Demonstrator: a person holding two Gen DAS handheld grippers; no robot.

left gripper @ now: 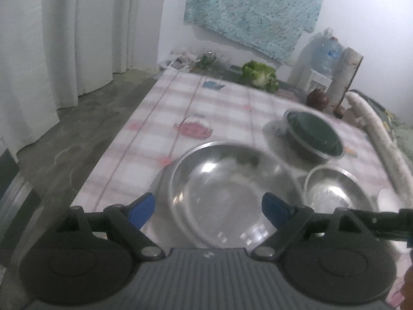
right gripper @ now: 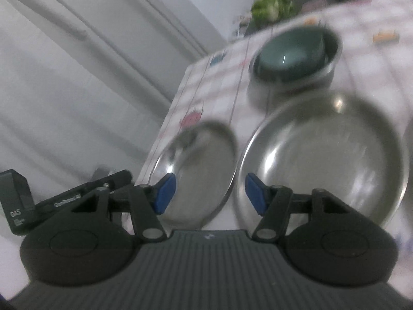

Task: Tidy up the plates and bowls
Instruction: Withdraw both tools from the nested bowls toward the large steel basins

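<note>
Big steel bowl (left gripper: 227,193): It is seen standing on the table (left gripper: 206,108), close to the near edge. In the right wrist view it (right gripper: 198,170) is seen on the left side.
Small steel bowl (left gripper: 333,188): It is set just to the right of the big steel bowl in the left wrist view. Whether the rims touch cannot be told.
Steel plate (right gripper: 325,160): It is seen only in the right wrist view, lying flat, just beside the big steel bowl.
Green bowl (left gripper: 315,131): It is nested inside a steel bowl, farther back on the table. In the right wrist view it (right gripper: 291,54) is seen behind the steel plate.
Left hand-held gripper (left gripper: 209,210): Its blue fingers (left gripper: 142,209) are spread wide. Nothing is held. It is kept above the near side of the big steel bowl.
Right hand-held gripper (right gripper: 210,195): Its blue fingers (right gripper: 254,196) are spread apart. Nothing is held. The gap between the big steel bowl and the steel plate is seen between the fingers.
Table: It is covered with a pink checked cloth.
Lettuce (left gripper: 259,76): It is seen at the far end of the table.
Water jug (left gripper: 320,56): It is seen at the far right, by the wall.
Curtain (left gripper: 64,38): It is hung on the left.
</note>
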